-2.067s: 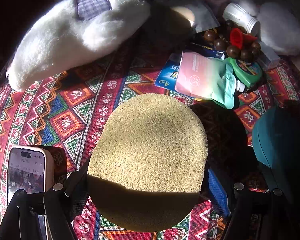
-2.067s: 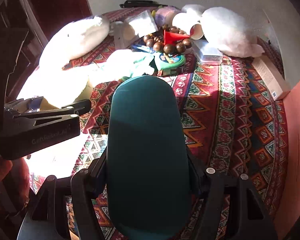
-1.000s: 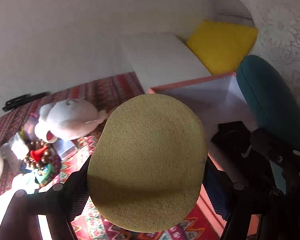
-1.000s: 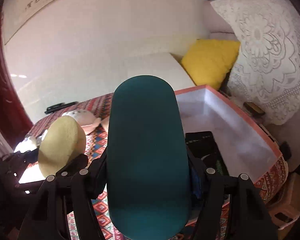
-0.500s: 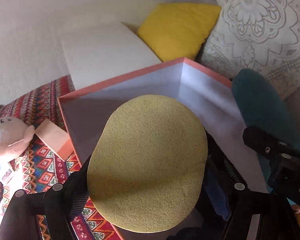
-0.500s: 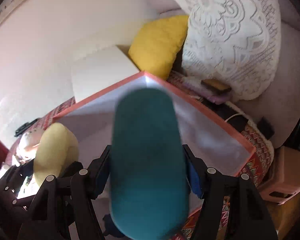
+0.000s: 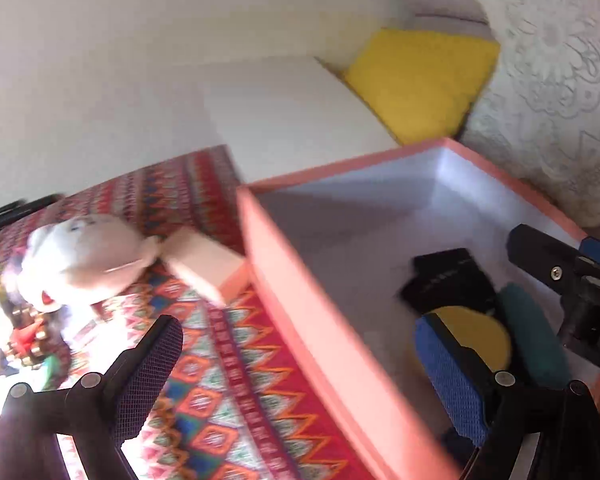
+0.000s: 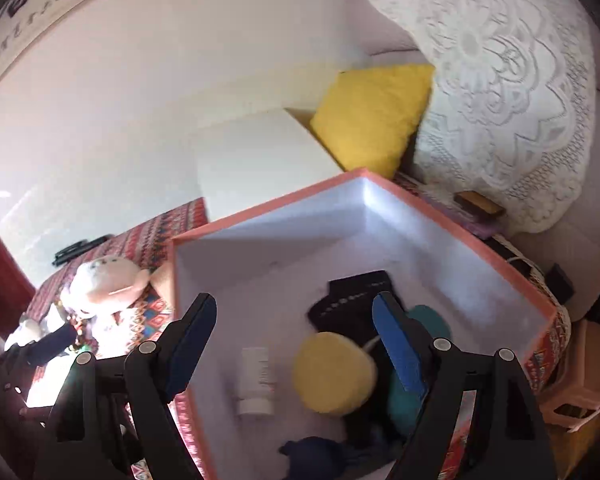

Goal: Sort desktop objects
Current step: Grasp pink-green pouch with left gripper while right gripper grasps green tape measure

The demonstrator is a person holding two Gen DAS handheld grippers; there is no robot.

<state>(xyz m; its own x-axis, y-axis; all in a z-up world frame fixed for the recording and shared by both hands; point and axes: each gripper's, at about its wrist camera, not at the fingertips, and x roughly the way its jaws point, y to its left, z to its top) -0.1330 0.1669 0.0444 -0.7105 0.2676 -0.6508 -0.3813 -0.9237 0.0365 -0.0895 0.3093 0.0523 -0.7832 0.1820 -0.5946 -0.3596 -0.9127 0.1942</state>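
- Half a second ago each tool carried a pad between its jaws; now the yellow pad point(image 8: 334, 378) and the teal pad point(image 8: 424, 322) both lie on the floor of the pink box point(image 8: 268, 206), and both tools are released and empty
- Left gripper point(image 7: 296, 360) has its jaws spread wide; the box's near wall runs up between them, with the patterned cloth point(image 7: 220, 380) under the left jaw and the box floor beyond the right jaw
- Right gripper point(image 8: 292, 332) is likewise wide apart over the box; the yellow pad sits between its jaws, nearer the right one; the teal pad lies partly behind the right jaw, touching the yellow pad's edge
- A black item point(image 8: 356, 290) lies ahead of the right jaw, against both pads; a small white bottle point(image 8: 256, 380) rests between the jaws, left of the yellow pad
- A plush toy point(image 7: 84, 258) lies on the cloth far ahead of the left gripper's left jaw, blurred; a yellow cushion point(image 8: 370, 116) stands beyond the box
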